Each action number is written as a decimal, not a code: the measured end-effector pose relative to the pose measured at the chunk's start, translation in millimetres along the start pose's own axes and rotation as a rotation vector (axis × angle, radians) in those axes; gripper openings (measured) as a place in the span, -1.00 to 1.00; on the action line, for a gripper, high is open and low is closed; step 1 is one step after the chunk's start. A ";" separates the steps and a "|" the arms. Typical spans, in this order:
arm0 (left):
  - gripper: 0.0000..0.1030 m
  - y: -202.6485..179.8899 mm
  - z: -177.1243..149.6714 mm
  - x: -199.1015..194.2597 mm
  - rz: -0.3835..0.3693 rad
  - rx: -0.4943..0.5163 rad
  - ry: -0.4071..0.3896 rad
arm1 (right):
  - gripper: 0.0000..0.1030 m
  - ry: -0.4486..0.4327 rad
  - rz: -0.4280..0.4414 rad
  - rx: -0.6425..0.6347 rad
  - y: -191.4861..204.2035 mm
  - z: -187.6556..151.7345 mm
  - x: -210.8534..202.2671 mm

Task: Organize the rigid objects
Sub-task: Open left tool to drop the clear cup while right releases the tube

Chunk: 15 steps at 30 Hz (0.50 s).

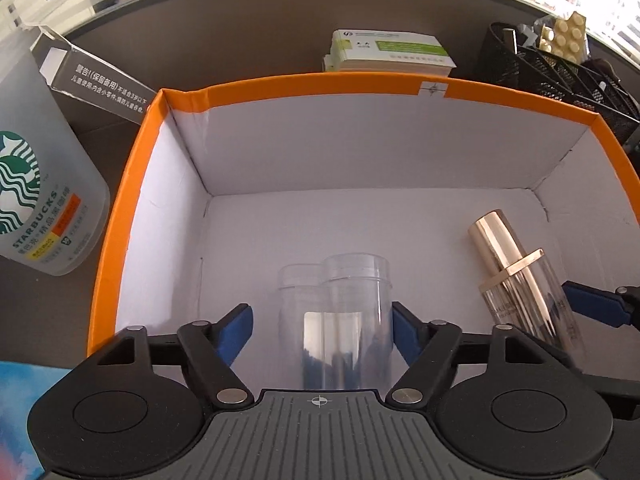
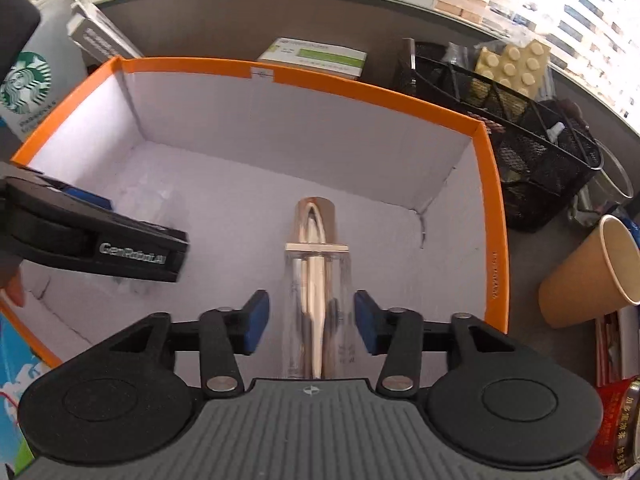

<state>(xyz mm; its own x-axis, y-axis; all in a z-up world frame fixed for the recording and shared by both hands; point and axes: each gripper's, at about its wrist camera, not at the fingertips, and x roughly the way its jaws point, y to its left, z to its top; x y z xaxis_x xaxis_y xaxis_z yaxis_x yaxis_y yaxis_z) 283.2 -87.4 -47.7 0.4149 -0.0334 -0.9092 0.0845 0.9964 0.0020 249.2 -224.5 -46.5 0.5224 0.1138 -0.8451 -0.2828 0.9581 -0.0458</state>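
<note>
An orange box (image 1: 132,184) with a white inside lies in front of me; it also shows in the right wrist view (image 2: 494,216). In the left wrist view my left gripper (image 1: 322,330) is open, its blue pads either side of a clear plastic jar (image 1: 356,312) lying on the box floor, with gaps on both sides. In the right wrist view my right gripper (image 2: 312,322) is open around a clear bottle with a gold cap (image 2: 316,248), also lying in the box, with gaps on both sides. That bottle shows at the right in the left wrist view (image 1: 516,276).
A frosted Starbucks cup (image 1: 36,200) and a grey carton (image 1: 96,80) lie left of the box. A green-and-white packet stack (image 1: 388,54) sits behind it. A black mesh organiser (image 2: 520,136), a paper cup (image 2: 588,272) and a red packet (image 2: 616,424) stand at the right.
</note>
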 end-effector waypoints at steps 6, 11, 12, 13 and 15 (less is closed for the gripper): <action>0.61 2.9 0.5 -11.0 -0.038 -0.005 -0.001 | -0.02 -0.022 0.000 0.010 0.4 0.1 -8.7; 0.82 -2.9 -0.7 -39.1 -0.046 0.005 -0.061 | 0.16 -0.084 -0.028 0.010 0.7 2.9 -34.3; 0.96 -4.7 -0.7 -46.0 -0.023 0.004 -0.080 | 0.16 -0.095 -0.039 0.006 0.7 3.4 -40.3; 0.99 -3.6 -0.8 -52.6 -0.008 0.005 -0.104 | 0.16 -0.107 -0.048 0.009 0.2 3.7 -46.6; 0.99 -2.4 -5.1 -71.5 0.002 0.010 -0.138 | 0.16 -0.130 -0.045 0.021 -1.9 4.6 -60.1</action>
<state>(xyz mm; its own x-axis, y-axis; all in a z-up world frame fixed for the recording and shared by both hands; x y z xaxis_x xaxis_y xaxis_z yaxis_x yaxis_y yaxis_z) 248.7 -87.0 15.1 0.5359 -0.0429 -0.8432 0.0923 0.9957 0.0080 222.0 -231.9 6.8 0.6345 0.1024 -0.7661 -0.2408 0.9680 -0.0701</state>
